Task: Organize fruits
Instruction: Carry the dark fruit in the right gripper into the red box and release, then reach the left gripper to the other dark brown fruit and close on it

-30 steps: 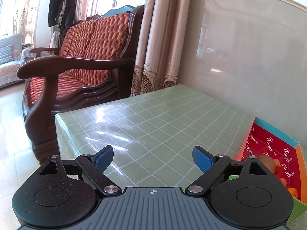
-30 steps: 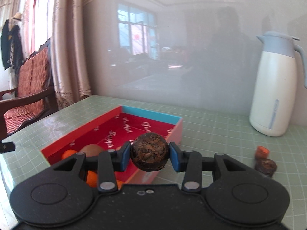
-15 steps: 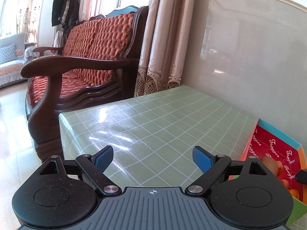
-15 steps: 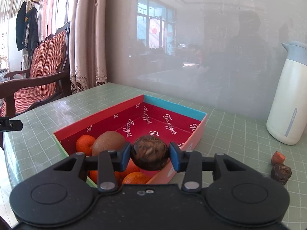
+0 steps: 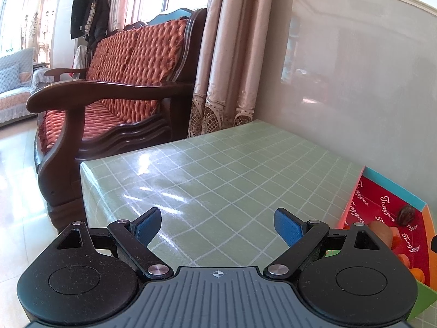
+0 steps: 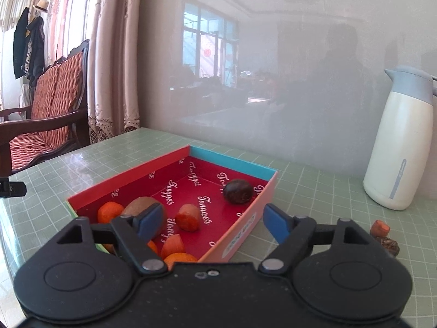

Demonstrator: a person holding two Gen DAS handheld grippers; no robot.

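Observation:
A red box (image 6: 128,183) with a blue far wall stands on the green checked table. In it lie a dark brown round fruit (image 6: 238,191) near the far right corner, a kiwi (image 6: 139,203) and several orange pieces (image 6: 188,217). My right gripper (image 6: 211,222) is open and empty above the box's near edge. An orange piece (image 6: 379,227) and a dark fruit (image 6: 389,246) lie on the table to its right. My left gripper (image 5: 218,225) is open and empty over bare table; the box (image 5: 393,205) and the dark fruit (image 5: 407,214) show at its right.
A white and blue thermos jug (image 6: 401,142) stands at the back right against the glossy wall. A wooden sofa with red cushions (image 5: 120,82) stands past the table's left end. Curtains (image 5: 226,54) hang in the corner.
My right gripper has opened and let go of the dark brown fruit, which now lies in the box. The left gripper has shifted only slightly.

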